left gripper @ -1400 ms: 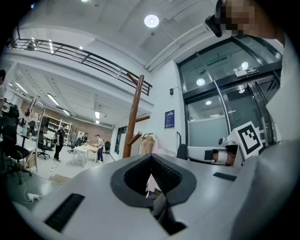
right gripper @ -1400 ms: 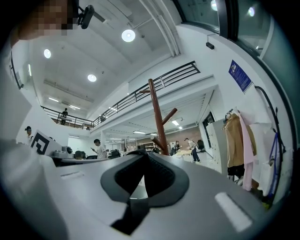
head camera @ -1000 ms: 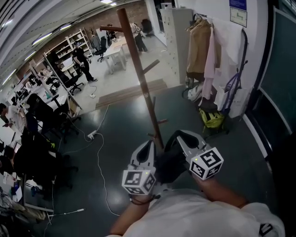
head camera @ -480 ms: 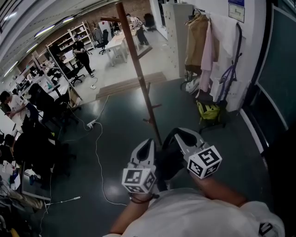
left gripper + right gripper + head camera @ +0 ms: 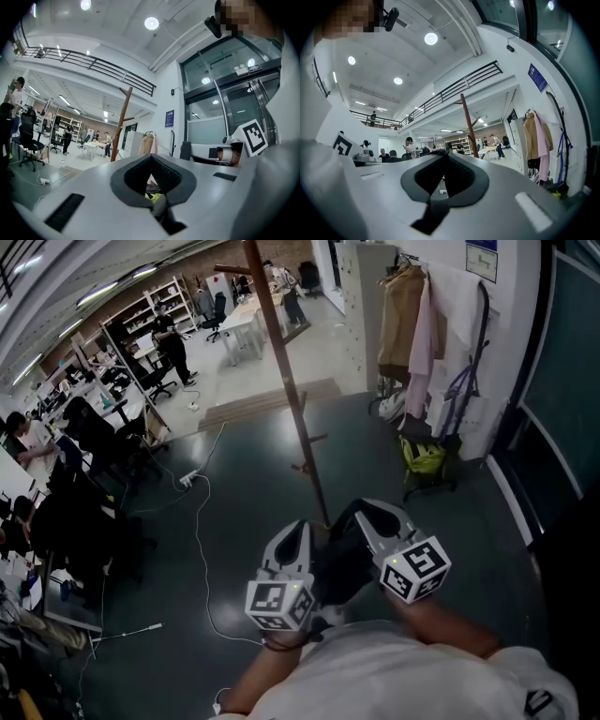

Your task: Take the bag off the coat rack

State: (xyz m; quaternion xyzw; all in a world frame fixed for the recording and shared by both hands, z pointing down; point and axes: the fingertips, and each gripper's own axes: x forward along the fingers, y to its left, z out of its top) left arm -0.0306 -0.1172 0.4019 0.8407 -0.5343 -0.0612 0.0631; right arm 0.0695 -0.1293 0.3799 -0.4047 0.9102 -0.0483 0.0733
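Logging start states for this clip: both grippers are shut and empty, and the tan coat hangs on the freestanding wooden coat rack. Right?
No. The head view shows the tan coat hanging at the right, well apart from the wooden coat rack, which stands bare. The left gripper and right gripper are indeed shut and empty.

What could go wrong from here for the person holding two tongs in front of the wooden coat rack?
1. No bag shows on the coat rack. The only one in view, a yellow-green bag, sits low by the wall, so the wrong thing might be taken.
2. A white cable trails over the floor at the left and could trip the person.
3. The left tongs and right tongs are shut and must open first.
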